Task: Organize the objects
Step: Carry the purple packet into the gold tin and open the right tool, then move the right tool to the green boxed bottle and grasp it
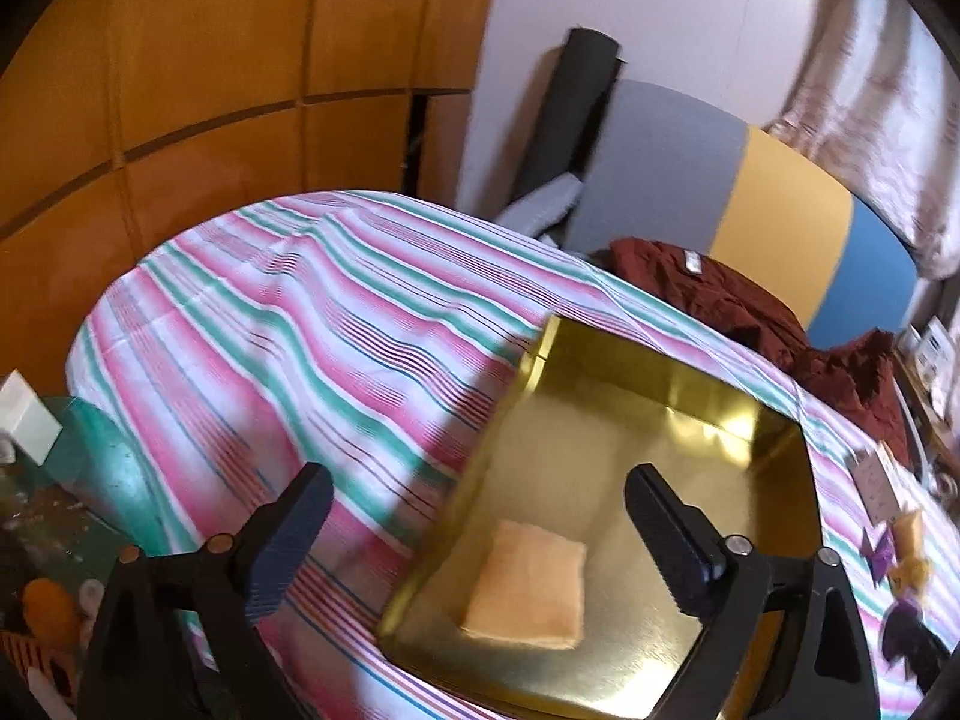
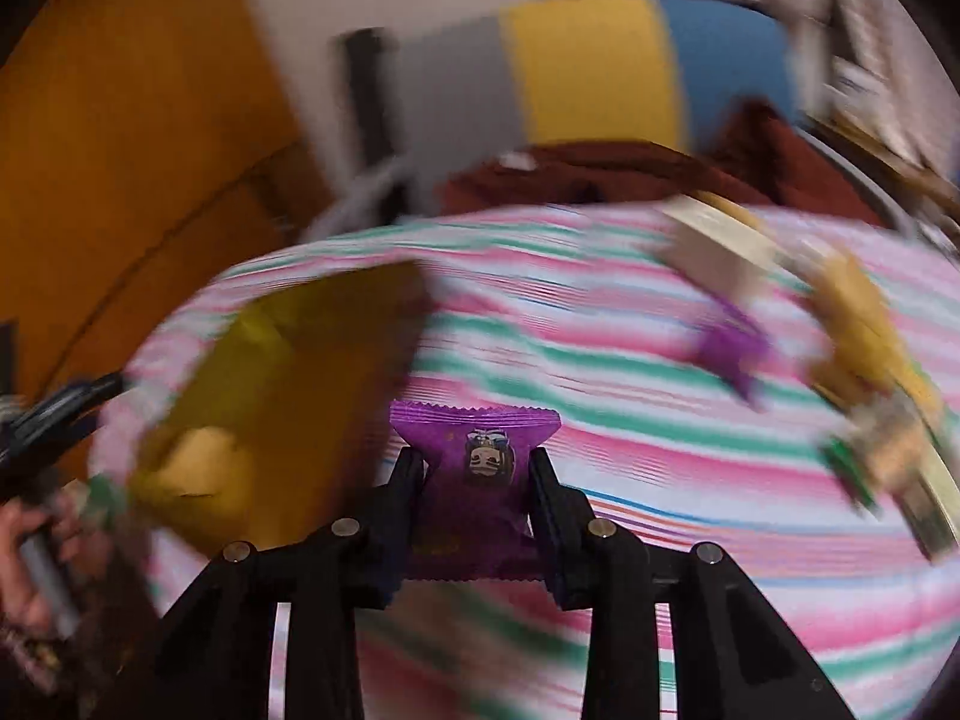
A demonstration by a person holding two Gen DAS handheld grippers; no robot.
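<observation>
A shiny gold tray [image 1: 738, 414] lies on the striped cloth, and a pale orange packet [image 1: 528, 585] rests inside it near the front. My left gripper [image 1: 474, 516] hovers open above the tray's near left edge, with nothing between its fingers. In the blurred right wrist view, my right gripper [image 2: 474, 462] is shut on a purple snack packet [image 2: 477, 456] held above the cloth. The gold tray [image 2: 312, 372] shows to its left with the pale packet [image 2: 192, 468] in it. Another purple packet [image 2: 732, 348] and yellow packets [image 2: 858, 324] lie at the right.
The striped tablecloth [image 1: 270, 312] covers the table. A dark red garment [image 1: 732, 294] lies at the far edge before a grey, yellow and blue board [image 1: 774, 222]. Small purple and yellow packets [image 1: 900, 564] sit right of the tray. A hand [image 2: 30, 546] and the other gripper show at far left.
</observation>
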